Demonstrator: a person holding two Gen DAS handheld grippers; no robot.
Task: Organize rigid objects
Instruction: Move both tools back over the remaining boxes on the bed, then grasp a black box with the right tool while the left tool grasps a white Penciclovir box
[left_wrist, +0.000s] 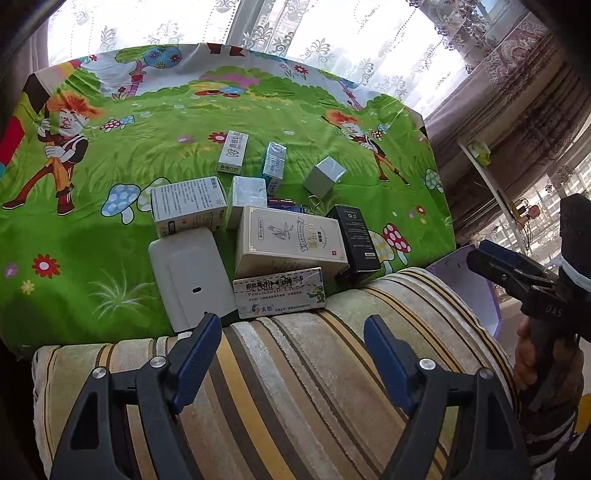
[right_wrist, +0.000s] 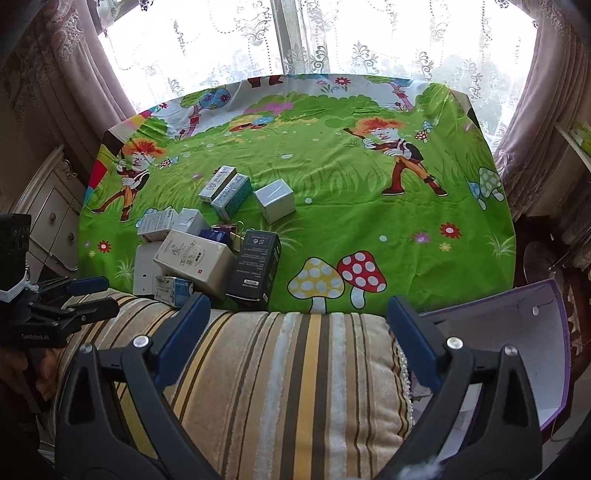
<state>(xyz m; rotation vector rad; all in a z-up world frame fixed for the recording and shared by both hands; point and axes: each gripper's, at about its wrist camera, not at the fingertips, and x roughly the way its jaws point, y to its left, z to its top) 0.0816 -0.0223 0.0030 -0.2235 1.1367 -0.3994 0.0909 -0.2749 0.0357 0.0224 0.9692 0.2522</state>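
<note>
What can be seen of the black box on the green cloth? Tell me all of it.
The black box is a tall, rectangular carton, cardboard by its look, matte black with small white print and a round logo near its far end. It lies closed on its long side on the green cartoon cloth, at the right edge of the pile, right beside the cream box. Neither gripper touches it.

Each handheld gripper has a black plastic frame with triangular cut-outs, silver screws at the pivots and dark blue pads. The left gripper and right gripper look alike; white lettering marks their bodies.
</note>
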